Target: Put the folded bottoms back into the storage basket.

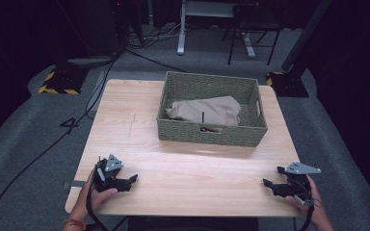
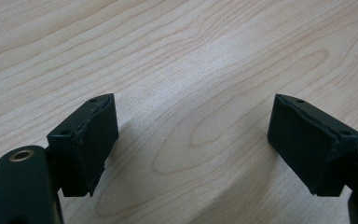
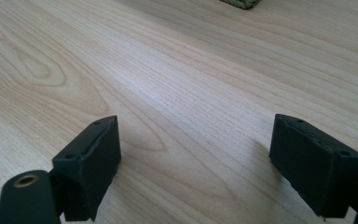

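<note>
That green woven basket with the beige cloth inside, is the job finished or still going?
Done, by the look of it: the folded beige cloth lies inside the green woven basket on the pale wooden table. In hand: nothing. The left gripper and right gripper sit at the near edge, jaws open over bare wood. Left: nothing visible remains to be put away.

We are in a lab or recording studio rather than a home. Black curtains close off the dark space, and grey carpet (image 1: 24, 130) covers the floor. Black cables (image 1: 38, 154) trail across it towards a stand base marked with yellow-and-black hazard tape (image 1: 58, 82). Behind our pale wooden counter (image 1: 183, 168) stand a white-legged desk frame (image 1: 183, 29) and a black chair (image 1: 253, 29).
</note>
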A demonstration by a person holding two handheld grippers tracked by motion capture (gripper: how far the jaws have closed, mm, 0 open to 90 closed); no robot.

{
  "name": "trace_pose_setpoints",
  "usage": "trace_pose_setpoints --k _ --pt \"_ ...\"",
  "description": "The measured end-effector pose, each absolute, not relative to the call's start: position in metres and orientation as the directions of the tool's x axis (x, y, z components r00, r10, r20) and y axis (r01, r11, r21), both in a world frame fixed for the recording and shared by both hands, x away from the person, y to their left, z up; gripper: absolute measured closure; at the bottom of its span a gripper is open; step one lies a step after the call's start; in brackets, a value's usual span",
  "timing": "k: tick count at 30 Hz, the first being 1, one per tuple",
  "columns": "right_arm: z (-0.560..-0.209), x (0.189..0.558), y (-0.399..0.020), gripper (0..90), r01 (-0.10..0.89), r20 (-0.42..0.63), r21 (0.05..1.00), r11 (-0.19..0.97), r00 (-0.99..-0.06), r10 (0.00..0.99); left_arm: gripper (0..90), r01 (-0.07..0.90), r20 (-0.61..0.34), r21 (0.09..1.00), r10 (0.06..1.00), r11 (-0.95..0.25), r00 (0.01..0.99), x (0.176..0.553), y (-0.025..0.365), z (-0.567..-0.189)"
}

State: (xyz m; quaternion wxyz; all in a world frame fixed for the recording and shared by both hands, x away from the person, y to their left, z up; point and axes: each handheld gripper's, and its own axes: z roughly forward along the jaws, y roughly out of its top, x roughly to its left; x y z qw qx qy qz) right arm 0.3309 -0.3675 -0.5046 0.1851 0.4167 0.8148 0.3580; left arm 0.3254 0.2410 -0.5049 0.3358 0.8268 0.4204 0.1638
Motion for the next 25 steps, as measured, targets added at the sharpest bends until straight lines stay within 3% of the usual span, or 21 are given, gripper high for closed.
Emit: trace_pose_setpoints --k 25 --pt "-0.5047 0.3313 -0.3675 16.3 0.546 -0.003 0.737 0.398 -0.586 0.81 16.1 0.588 -0.016 0.69 0.803 -0.422 0.595 0.326 0.241 -0.5049"
